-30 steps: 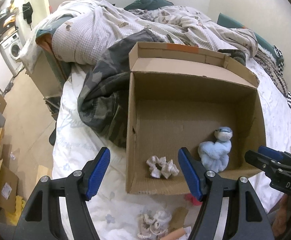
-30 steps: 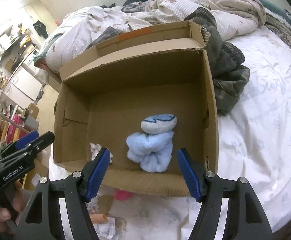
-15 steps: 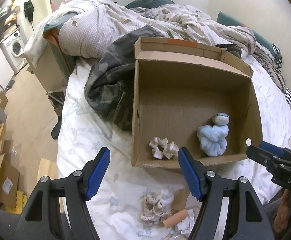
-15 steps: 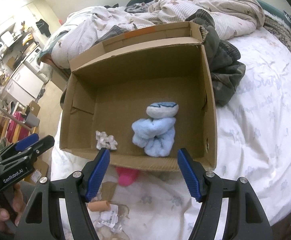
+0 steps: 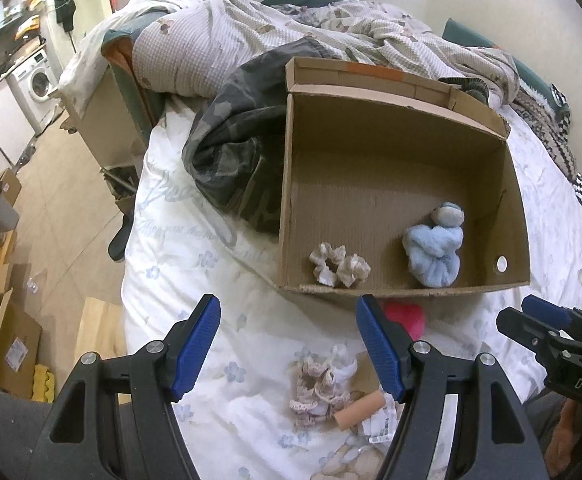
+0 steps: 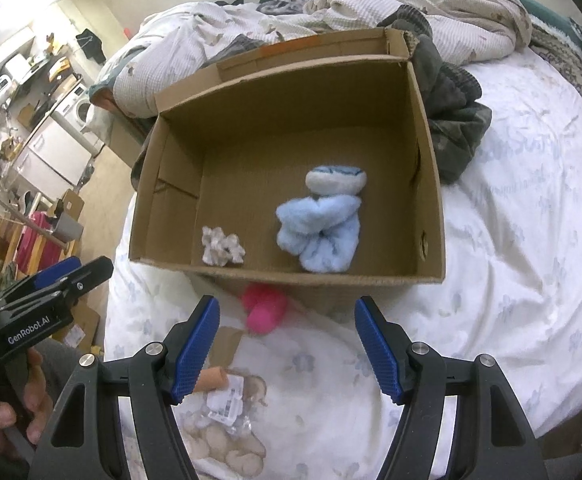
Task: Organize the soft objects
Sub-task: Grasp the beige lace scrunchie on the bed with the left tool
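An open cardboard box (image 5: 371,120) (image 6: 291,80) sits on the white bed. Inside it lie a light blue fuzzy sock bundle (image 5: 435,250) (image 6: 323,232) and a cream scrunchie (image 5: 339,266) (image 6: 222,247). In front of the box lie a pink soft item (image 5: 405,317) (image 6: 265,309), a pink-white lace bundle (image 5: 321,384), a tan roll (image 5: 361,410) (image 6: 211,380) and a beige plush (image 6: 227,444). My left gripper (image 5: 289,346) is open and empty above the bed, short of the box. My right gripper (image 6: 287,344) is open and empty above the pink item.
A dark camouflage garment (image 5: 235,160) lies left of the box, and rumpled bedding (image 5: 251,32) is piled behind it. The bed's left edge drops to a floor with cardboard boxes (image 5: 3,340) and a washing machine (image 5: 39,80).
Both grippers have pulled back from the box toward the bed's near edge. The pink item, lace bundle and roll in front of the box have come into view.
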Demonstrator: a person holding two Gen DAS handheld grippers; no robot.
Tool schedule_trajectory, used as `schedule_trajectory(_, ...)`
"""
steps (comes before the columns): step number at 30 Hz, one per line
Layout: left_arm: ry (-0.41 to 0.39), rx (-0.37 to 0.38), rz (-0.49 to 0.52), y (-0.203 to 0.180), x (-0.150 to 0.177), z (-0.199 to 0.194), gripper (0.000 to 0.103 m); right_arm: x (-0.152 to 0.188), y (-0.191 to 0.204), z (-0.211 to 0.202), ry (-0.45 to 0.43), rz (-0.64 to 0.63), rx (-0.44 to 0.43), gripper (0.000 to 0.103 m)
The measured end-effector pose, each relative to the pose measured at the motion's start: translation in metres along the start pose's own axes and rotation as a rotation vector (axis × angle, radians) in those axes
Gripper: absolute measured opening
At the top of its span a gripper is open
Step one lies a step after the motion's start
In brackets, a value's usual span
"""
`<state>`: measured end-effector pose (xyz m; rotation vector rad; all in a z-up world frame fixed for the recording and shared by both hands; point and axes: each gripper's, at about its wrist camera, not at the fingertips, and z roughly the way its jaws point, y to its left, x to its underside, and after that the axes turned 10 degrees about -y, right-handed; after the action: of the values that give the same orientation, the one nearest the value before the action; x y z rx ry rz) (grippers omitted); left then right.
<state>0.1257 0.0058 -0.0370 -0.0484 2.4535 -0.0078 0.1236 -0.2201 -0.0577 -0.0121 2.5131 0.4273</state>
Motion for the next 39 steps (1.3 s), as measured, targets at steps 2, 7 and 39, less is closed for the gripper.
schedule_trajectory(2, 0.006, -0.005, -0.001, 0.001, 0.004, -0.001, 0.068, 0.003, 0.001, 0.000, 0.008, 0.000, -0.002, 0.074)
schedule_trajectory(7, 0.022, -0.024, -0.011, 0.010, 0.012, 0.000, 0.068, 0.011, 0.001, 0.000, 0.029, 0.001, 0.001, 0.074)
schedule_trajectory(39, 0.436, 0.176, -0.161, 0.015, 0.073, 0.071, 0.010, 0.029, -0.025, 0.028, 0.160, 0.098, 0.037, 0.074)
